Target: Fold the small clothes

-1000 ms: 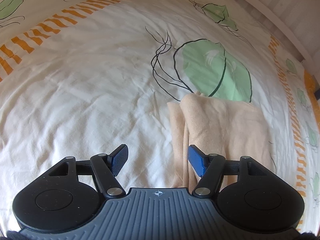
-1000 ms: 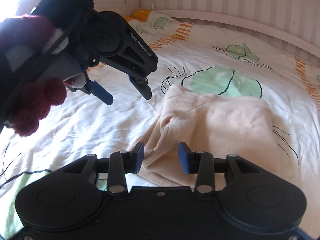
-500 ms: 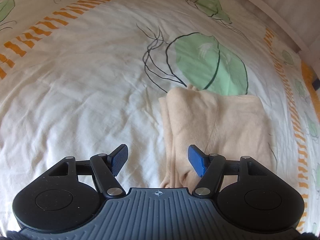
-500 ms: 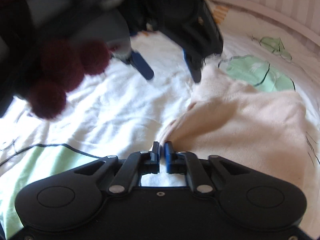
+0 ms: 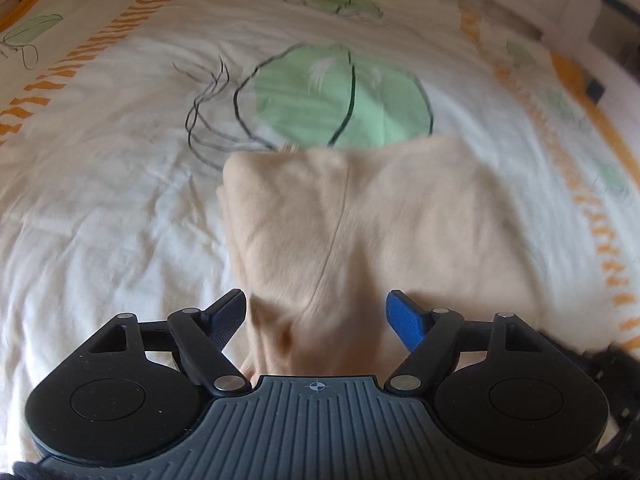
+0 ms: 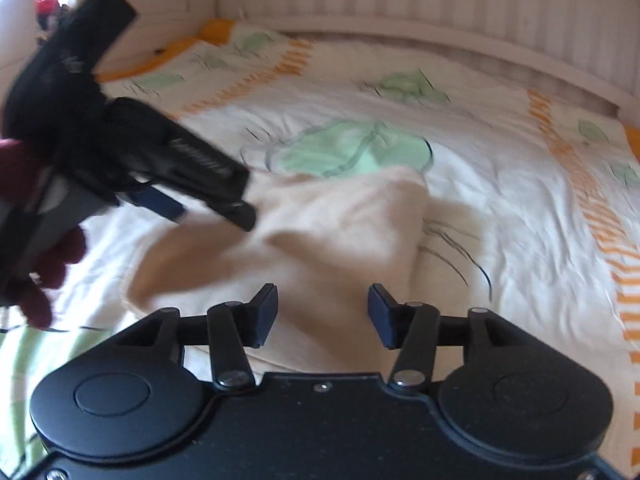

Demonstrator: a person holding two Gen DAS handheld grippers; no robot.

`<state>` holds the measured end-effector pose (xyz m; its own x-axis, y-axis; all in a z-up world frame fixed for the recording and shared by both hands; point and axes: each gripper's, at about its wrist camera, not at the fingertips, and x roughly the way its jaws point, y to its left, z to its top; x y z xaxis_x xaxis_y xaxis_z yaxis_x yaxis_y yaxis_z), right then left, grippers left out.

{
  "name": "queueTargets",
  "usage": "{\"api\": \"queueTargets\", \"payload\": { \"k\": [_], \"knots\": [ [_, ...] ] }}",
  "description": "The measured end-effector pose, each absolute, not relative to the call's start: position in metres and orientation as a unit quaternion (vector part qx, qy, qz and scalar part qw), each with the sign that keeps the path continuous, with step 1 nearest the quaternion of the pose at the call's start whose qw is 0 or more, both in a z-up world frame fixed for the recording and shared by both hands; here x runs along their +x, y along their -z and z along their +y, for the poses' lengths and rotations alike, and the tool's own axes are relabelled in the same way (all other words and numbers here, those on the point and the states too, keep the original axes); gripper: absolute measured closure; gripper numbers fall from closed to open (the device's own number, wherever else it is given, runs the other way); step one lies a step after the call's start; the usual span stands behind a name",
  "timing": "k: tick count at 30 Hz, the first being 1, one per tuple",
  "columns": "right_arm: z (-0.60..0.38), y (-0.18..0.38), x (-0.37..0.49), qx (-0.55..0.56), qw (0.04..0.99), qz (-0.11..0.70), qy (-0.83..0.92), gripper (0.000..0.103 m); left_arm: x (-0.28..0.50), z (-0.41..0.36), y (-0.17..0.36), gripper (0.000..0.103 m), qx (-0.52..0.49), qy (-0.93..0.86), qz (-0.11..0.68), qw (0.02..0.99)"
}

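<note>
Black hand-held gripper (image 5: 316, 316), blue pads (image 5: 404, 318), maroon glove (image 6: 36, 264).

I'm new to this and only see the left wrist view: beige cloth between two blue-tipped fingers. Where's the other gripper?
Observer: The right gripper is open over the near edge of the beige cloth, and is not clamped on it.
Operator: And who's holding the one I'm looking through?
Observer: A hand in a dark red fuzzy glove. It points the left gripper, also open, at the cloth's left side.
</note>
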<state>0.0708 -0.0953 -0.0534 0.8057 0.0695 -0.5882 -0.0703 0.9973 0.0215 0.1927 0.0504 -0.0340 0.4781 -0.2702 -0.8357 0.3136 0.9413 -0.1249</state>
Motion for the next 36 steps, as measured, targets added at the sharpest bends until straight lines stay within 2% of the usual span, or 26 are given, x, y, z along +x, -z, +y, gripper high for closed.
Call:
{"api": "queueTargets", "payload": {
  "k": [1, 3, 5, 7, 11, 14, 17, 22, 32, 34, 36],
  "knots": [
    [-0.096, 0.058, 0.073, -0.004, 0.947, 0.319, -0.037, 0.045, 0.192, 0.05, 0.04, 0.022, 0.035, 0.164, 0.489, 0.856],
    [-0.092, 0.065, 0.071, -0.026, 0.942, 0.33, -0.048, 0.038, 0.192, 0.056, 0.049, 0.005, 0.038, 0.153, 0.499, 0.852],
    [-0.086, 0.068, 0.064, -0.053, 0.94, 0.332, -0.067, 0.03, 0.192, 0.066, 0.053, 0.002, 0.025, 0.152, 0.508, 0.848],
    [-0.083, 0.067, 0.058, -0.061, 0.935, 0.339, -0.09, 0.025, 0.192, 0.075, 0.055, 0.002, 0.013, 0.16, 0.511, 0.844],
    [-0.094, 0.055, 0.049, -0.044, 0.933, 0.337, -0.12, 0.024, 0.187, 0.091, 0.05, 0.002, -0.006, 0.161, 0.507, 0.847],
    [-0.12, 0.04, 0.052, 0.011, 0.942, 0.316, -0.114, 0.023, 0.184, 0.108, 0.045, 0.002, -0.06, 0.167, 0.503, 0.846],
    [-0.156, 0.034, 0.07, 0.101, 0.94, 0.307, -0.111, 0.015, 0.189, 0.115, 0.053, 0.002, -0.115, 0.187, 0.523, 0.824],
    [-0.2, 0.053, 0.115, 0.221, 0.912, 0.322, -0.123, 0.014, 0.19, 0.096, 0.059, 0.001, -0.087, 0.209, 0.525, 0.821],
    [-0.198, 0.099, 0.176, 0.288, 0.872, 0.34, -0.201, 0.011, 0.211, 0.084, 0.071, 0.001, -0.157, 0.232, 0.511, 0.812],
    [-0.191, 0.101, 0.182, 0.29, 0.87, 0.336, -0.212, 0.003, 0.212, 0.083, 0.07, 0.001, -0.163, 0.228, 0.513, 0.811],
    [-0.189, 0.101, 0.182, 0.292, 0.869, 0.334, -0.218, 0.002, 0.213, 0.08, 0.069, 0.001, -0.158, 0.226, 0.516, 0.811]
  ]
}}
